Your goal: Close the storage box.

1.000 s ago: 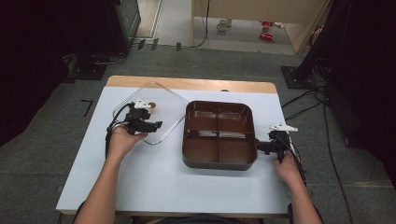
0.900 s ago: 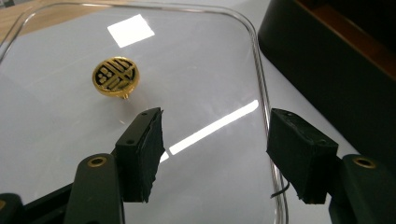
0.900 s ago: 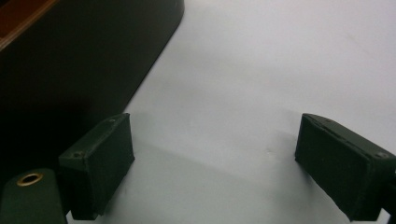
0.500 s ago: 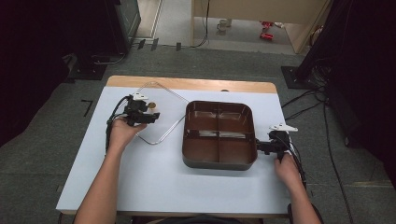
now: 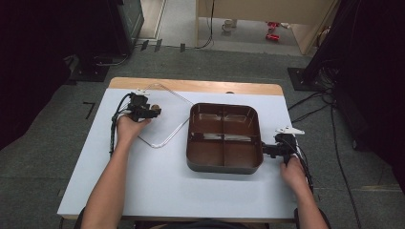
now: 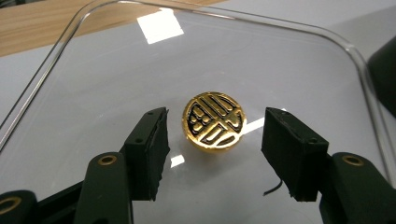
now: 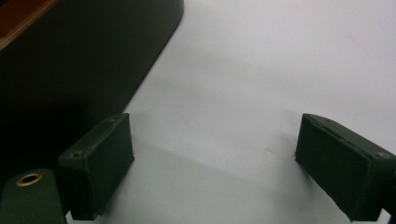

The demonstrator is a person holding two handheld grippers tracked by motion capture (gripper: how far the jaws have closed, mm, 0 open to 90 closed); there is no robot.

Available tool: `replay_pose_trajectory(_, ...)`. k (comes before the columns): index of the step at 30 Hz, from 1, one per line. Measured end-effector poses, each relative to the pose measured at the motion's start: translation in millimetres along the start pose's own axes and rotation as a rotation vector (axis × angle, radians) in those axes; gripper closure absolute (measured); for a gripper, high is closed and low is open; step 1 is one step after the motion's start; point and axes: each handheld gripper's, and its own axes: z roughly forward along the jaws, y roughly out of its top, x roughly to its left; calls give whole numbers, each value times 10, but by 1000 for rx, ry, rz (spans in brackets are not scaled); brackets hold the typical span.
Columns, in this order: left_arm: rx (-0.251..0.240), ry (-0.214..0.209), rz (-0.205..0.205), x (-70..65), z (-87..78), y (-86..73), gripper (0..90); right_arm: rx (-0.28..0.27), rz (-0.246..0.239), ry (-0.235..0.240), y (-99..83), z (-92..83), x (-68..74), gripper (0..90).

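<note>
— What is your left hand-held gripper [image 6: 212,140] doing now?

— I am holding it released over the clear lid [image 5: 162,117]. In the left gripper view its two black jaws are standing apart on both sides of the gold knob [image 6: 214,121], and they are not touching it.

— How is this knob looking?

— It is round and gold, with a black pattern of bars and curves on its top face. It is sitting in the middle of the lid, with the face turned up and a little toward my camera.

— And the lid, where is it lying?

— It is lying flat on the white counter [image 5: 157,186], at the far left part, just beside the brown tray [image 5: 224,164]. It is transparent, almost square with round corners, so I cannot name a long axis. In the high view it is turned like a diamond, with one corner pointing to the far wooden edge of the counter.

— What is your right hand-held gripper [image 7: 212,163] doing?

— It is also released, jaws wide apart with only the bare counter between them. It is staying at the right near corner of the tray; the dark tray wall [image 7: 70,70] is just beside one jaw. The tray has four compartments.
</note>
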Motion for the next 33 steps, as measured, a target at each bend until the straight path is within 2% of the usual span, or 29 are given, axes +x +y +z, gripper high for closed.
replay_pose_trajectory(5,20,14,17,-26,123,-1,454,0,0,0,0,0,0,107)
replay_pose_trajectory(6,11,31,31,-45,148,-7,469,0,0,0,0,0,0,107)
replay_pose_trajectory(8,-2,38,29,-51,163,-6,509,0,0,0,0,0,0,107)
replay_pose_trajectory(10,-13,51,40,-58,173,-14,581,0,0,0,0,0,0,107)
replay_pose_trajectory(17,-2,54,59,-66,149,7,590,0,-1,-1,0,0,1,107)
replay_pose_trajectory(22,1,49,64,-39,77,35,593,0,-1,-1,0,0,1,107)
replay_pose_trajectory(27,-5,23,34,36,-73,97,593,0,-1,-1,0,0,1,107)
replay_pose_trajectory(33,-4,26,59,64,-312,168,593,-1,-1,-1,0,0,1,107)
